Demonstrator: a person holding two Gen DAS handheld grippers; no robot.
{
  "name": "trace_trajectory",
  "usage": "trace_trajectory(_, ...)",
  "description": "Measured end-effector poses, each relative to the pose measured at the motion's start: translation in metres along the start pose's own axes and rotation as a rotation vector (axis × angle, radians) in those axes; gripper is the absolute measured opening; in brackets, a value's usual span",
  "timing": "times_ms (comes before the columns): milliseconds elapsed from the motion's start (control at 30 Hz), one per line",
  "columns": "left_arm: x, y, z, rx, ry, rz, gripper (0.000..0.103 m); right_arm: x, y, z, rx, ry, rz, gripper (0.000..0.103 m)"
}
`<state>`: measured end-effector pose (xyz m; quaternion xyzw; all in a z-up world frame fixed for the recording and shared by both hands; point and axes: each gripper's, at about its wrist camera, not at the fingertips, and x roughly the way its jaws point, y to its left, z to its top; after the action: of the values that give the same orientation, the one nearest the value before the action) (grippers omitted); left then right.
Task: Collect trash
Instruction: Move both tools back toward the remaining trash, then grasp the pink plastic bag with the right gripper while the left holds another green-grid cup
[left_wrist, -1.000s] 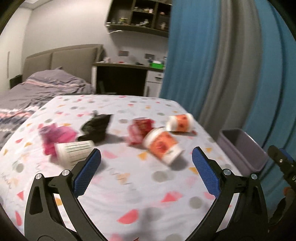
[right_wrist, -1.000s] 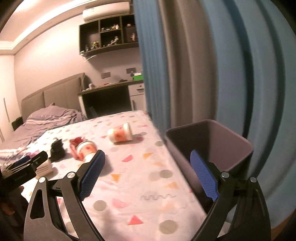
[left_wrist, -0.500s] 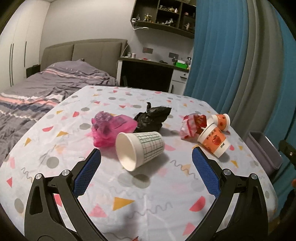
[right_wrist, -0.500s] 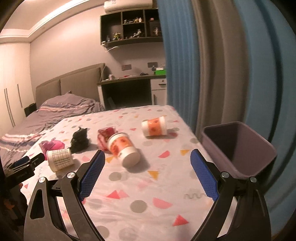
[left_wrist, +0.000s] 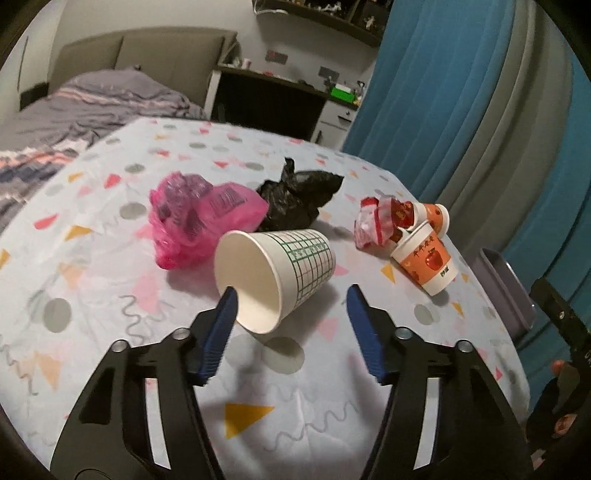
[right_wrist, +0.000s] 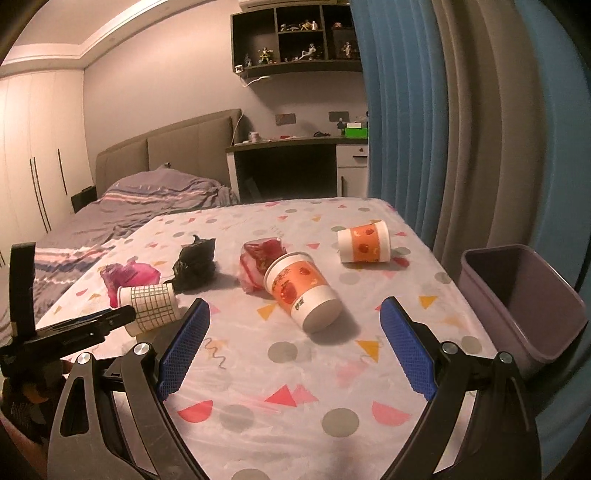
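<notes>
A white paper cup with a green grid (left_wrist: 275, 271) lies on its side, mouth toward me; it also shows in the right wrist view (right_wrist: 151, 304). My left gripper (left_wrist: 291, 306) is open, its fingertips on either side of the cup's rim, not closed on it. Behind lie a pink plastic bag (left_wrist: 199, 218), a black bag (left_wrist: 295, 195), a red wrapper (left_wrist: 380, 221) and two orange cups (left_wrist: 424, 260) (right_wrist: 364, 242). My right gripper (right_wrist: 295, 328) is open and empty, just short of the near orange cup (right_wrist: 301, 290). A purple bin (right_wrist: 521, 299) stands at the table's right edge.
The table has a patterned cloth (right_wrist: 280, 387). Blue and grey curtains (right_wrist: 461, 129) hang close behind the bin. A bed (right_wrist: 147, 203) and a desk (right_wrist: 291, 162) stand beyond the table's far edge.
My left gripper has moved forward and down to the grid cup, and its jaws have narrowed around the rim. My right gripper has turned left and closer to the near orange cup.
</notes>
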<state>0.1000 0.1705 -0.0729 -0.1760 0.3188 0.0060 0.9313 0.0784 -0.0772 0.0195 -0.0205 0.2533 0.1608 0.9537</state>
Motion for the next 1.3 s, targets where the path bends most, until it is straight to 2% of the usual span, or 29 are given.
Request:
trace_trajectory(33, 0.002, 0.000, 0.000, -0.001, 0.006, -0.012, 0.052, 0.002, 0.001, 0.000, -0.001, 0.005, 0.003, 0.090)
trace_trajectory(200, 0.009, 0.000, -0.001, -0.005, 0.036, -0.062, 0.020, 0.009, 0.007, -0.001, -0.010, 0.022, 0.013, 0.090)
trace_trajectory(300, 0.010, -0.002, -0.002, -0.004, 0.045, -0.077, 0.004, 0.013, 0.012, 0.000, -0.017, 0.027, 0.023, 0.090)
trace_trajectory(467, -0.005, -0.007, -0.005, 0.000, -0.003, -0.096, 0.002, 0.017, 0.023, 0.000, -0.034, 0.036, 0.038, 0.090)
trace_trajectory(700, -0.056, -0.004, -0.014, -0.008, -0.082, -0.103, 0.002, 0.027, 0.045, 0.002, -0.067, 0.042, 0.069, 0.090)
trace_trajectory(833, -0.088, 0.018, -0.017, -0.036, -0.144, -0.040, 0.002, 0.040, 0.069, 0.002, -0.085, 0.056, 0.119, 0.090)
trace_trajectory(967, -0.109, 0.050, -0.013, -0.104, -0.206, 0.062, 0.002, 0.057, 0.100, 0.002, -0.109, 0.074, 0.177, 0.090)
trace_trajectory(1100, -0.118, 0.074, -0.013, -0.149, -0.227, 0.115, 0.002, 0.069, 0.136, 0.002, -0.158, 0.079, 0.228, 0.090)
trace_trajectory(1300, -0.124, 0.097, -0.014, -0.179, -0.249, 0.169, 0.002, 0.087, 0.194, 0.002, -0.243, 0.085, 0.243, 0.090)
